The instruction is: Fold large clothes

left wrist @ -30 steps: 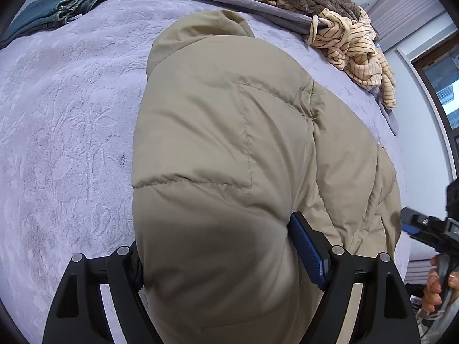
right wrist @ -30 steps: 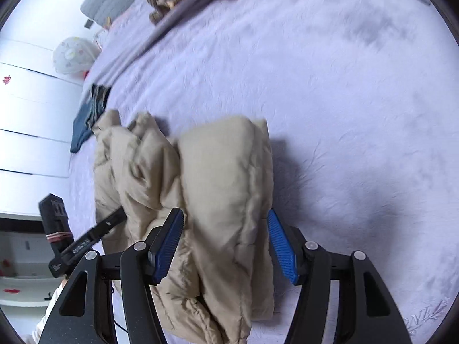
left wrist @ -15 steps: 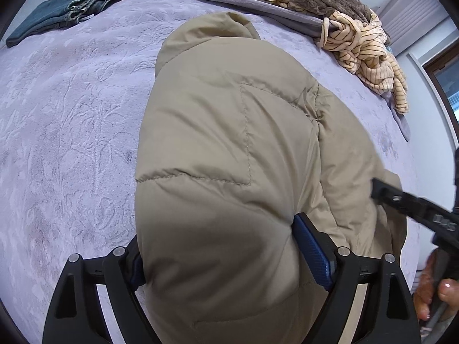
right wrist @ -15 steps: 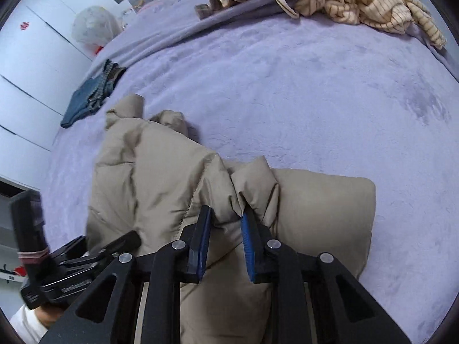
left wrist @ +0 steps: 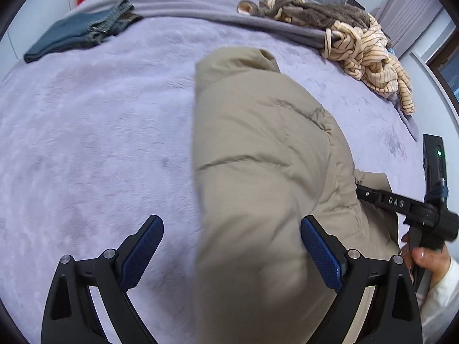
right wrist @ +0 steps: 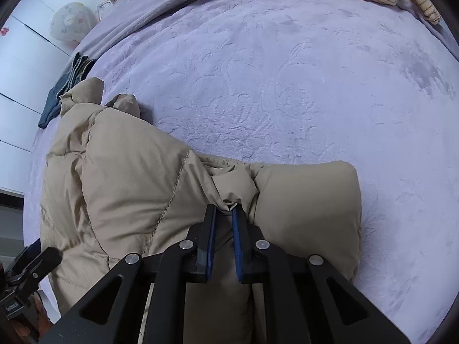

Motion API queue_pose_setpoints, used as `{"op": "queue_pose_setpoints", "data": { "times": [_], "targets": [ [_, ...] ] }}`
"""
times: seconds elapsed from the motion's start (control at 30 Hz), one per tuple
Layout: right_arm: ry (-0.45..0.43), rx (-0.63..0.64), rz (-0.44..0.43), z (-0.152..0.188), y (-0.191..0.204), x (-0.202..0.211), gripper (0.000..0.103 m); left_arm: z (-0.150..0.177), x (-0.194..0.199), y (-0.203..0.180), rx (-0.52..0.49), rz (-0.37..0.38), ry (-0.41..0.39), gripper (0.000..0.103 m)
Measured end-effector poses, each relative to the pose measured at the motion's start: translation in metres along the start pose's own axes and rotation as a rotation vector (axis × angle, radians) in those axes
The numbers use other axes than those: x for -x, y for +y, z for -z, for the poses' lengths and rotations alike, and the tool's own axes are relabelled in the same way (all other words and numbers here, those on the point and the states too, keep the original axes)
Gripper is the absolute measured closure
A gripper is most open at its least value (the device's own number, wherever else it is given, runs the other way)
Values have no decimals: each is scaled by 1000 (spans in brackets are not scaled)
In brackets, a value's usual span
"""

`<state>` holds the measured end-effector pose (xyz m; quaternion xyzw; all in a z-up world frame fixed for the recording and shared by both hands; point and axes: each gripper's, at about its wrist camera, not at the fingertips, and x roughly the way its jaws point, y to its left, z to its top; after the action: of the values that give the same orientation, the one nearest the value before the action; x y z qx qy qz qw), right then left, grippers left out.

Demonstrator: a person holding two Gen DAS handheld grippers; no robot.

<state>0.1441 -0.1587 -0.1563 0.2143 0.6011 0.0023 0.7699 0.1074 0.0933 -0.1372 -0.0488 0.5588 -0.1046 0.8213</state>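
Right gripper (right wrist: pixel 223 215) has just been closing and now pinches a puckered fold of the tan puffer jacket (right wrist: pixel 143 189), which lies bundled on the near part of the purple bed cover (right wrist: pixel 287 86). My left gripper (left wrist: pixel 232 246) has been opening; its pads stand wide and clear of the fabric. I judge the jacket partly folded, with at least one more fold left. Its near edge is cut off, so I can't see how the layers sit.
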Motion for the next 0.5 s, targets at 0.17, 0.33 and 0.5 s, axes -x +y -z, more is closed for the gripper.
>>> {"op": "queue_pose_setpoints", "data": {
  "times": [0.17,0.33,0.5],
  "targets": [
    [7,-12,-40,5,0,14,92,36,3,14,-27,-56,47,6],
    [13,4,-69,30,10,54,88,53,2,21,-4,-73,55,6],
    [10,64,-88,83,23,95,88,57,4,19,-3,-85,56,6]
  ]
}}
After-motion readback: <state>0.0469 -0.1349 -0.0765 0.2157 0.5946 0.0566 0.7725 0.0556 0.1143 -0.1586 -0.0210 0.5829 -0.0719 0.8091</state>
